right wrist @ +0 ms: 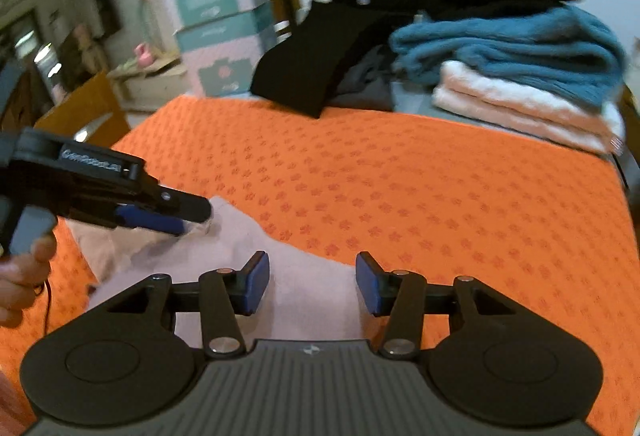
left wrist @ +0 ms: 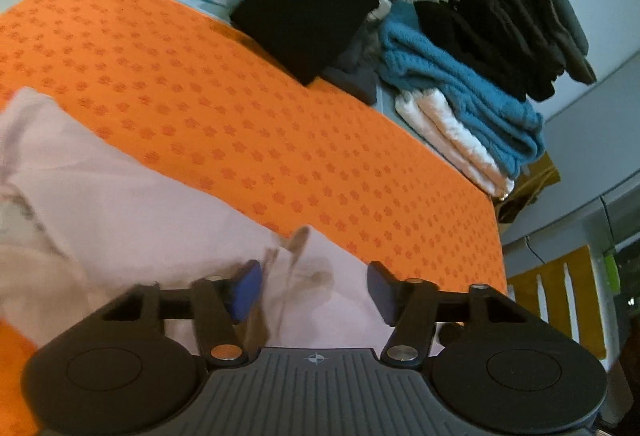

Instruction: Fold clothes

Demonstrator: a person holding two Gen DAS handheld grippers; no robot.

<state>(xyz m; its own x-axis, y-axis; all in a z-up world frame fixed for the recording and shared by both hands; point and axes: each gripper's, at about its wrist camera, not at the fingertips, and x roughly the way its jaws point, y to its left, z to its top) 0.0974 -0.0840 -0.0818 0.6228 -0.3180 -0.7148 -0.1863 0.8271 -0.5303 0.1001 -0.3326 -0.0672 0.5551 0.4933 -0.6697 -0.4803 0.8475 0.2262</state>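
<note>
A pale pink garment [left wrist: 120,203] lies crumpled on the orange patterned cloth [left wrist: 240,95] and also shows in the right wrist view [right wrist: 304,288]. My left gripper [left wrist: 314,290] is open just above the garment, a raised fold between its blue pads. In the right wrist view the left gripper [right wrist: 192,220] shows from the side, low over the garment's far edge. My right gripper [right wrist: 312,284] is open and empty over the garment's near part.
A stack of folded clothes [right wrist: 520,67], black, blue and white, stands at the back right. A black garment [right wrist: 316,63] lies at the back centre. Teal and pink boxes [right wrist: 216,19] stand behind the orange cloth [right wrist: 440,195].
</note>
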